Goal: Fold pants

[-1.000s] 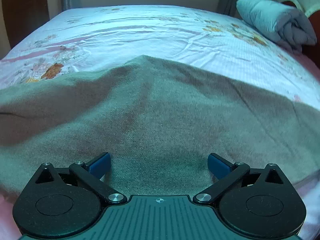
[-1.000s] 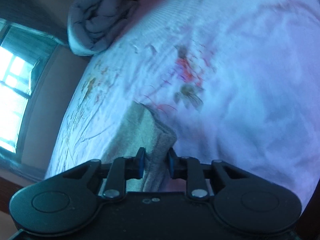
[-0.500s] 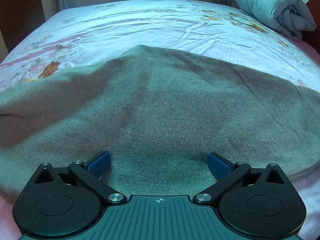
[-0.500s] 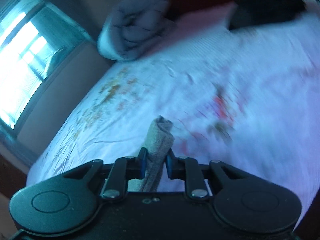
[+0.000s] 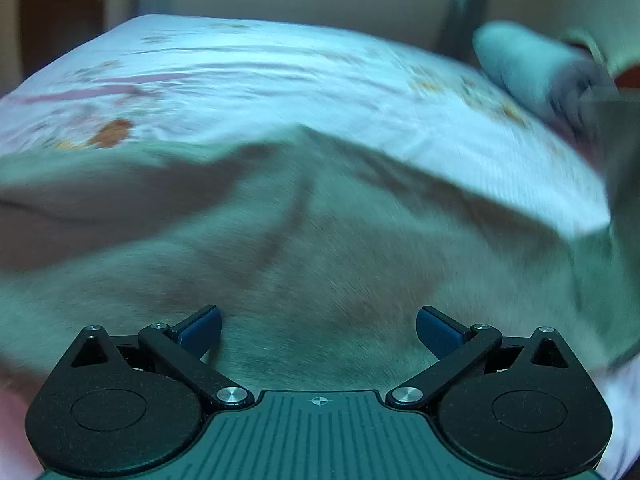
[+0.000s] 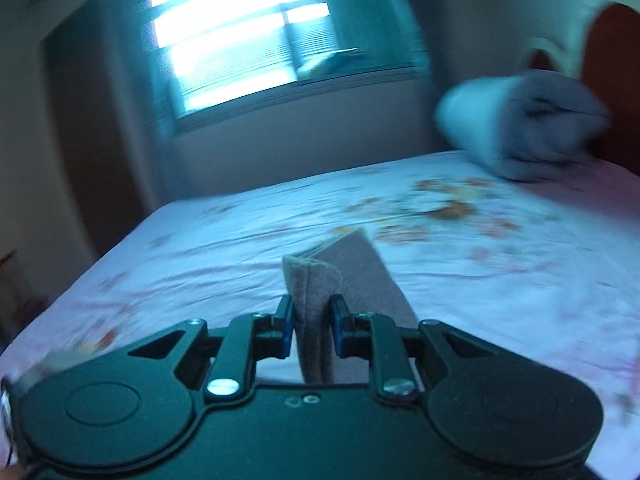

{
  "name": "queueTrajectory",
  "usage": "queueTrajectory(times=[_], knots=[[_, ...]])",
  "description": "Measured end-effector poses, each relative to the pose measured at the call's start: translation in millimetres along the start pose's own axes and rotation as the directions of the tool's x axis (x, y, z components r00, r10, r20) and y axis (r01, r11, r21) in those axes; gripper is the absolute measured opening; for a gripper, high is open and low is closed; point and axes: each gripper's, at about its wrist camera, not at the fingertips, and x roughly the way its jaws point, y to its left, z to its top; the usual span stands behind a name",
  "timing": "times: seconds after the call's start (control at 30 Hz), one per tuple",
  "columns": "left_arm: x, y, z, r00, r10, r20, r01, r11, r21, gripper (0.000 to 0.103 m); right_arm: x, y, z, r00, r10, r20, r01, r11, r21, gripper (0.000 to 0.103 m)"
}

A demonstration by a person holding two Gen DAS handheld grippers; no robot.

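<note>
Grey-brown fleece pants [image 5: 320, 248] lie spread across the near part of the bed in the left wrist view, blurred. My left gripper [image 5: 319, 326] hangs just over them with its blue pads wide apart and nothing pinched between them. In the right wrist view my right gripper [image 6: 311, 326] is shut on a folded end of the pants [image 6: 320, 280], which stands up between the pads, lifted above the sheet. At the right edge of the left wrist view a raised strip of the pants [image 5: 616, 208] rises out of view.
The bed has a white floral sheet [image 5: 280, 80] [image 6: 480, 280]. A rolled grey quilt [image 5: 532, 68] [image 6: 520, 128] lies at the head by a red-brown headboard [image 6: 612, 80]. A bright window [image 6: 256, 32] is in the far wall.
My right gripper has risen from the sheet with the pants end and rolled upright, now facing the window. The left view has shifted slightly and blurred; cloth now rises at its right edge.
</note>
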Motion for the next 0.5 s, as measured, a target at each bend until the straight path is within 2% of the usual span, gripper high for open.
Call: queueTrajectory(times=[0.13,0.23,0.33,0.43,0.5], knots=[[-19,20,9,0.999,0.010,0.042,-0.008,0.999,-0.048,0.103,26,54,-11,0.993,0.107,-0.050,-0.110,0.992,-0.068,0.010],[-26,20,13,0.999,-0.031,0.031,0.032,0.999,-0.034,0.103,39,78,-18,0.982,0.170,-0.085,-0.176,0.983,-0.060,0.010],[-27,-12,14,0.995,-0.103,0.016,0.102,0.992,0.077,0.103,37,83,-18,0.985,0.152,-0.085,-0.157,0.985,-0.066,0.009],[-20,-57,13,0.982,-0.186,-0.005,0.184,0.967,0.175,0.103,27,59,-14,0.993,0.102,-0.064,-0.104,0.994,-0.023,0.008],[-14,-81,12,0.974,-0.225,-0.022,0.225,0.956,0.187,0.103,18,45,-11,0.995,0.088,-0.057,-0.088,0.996,-0.013,0.008]])
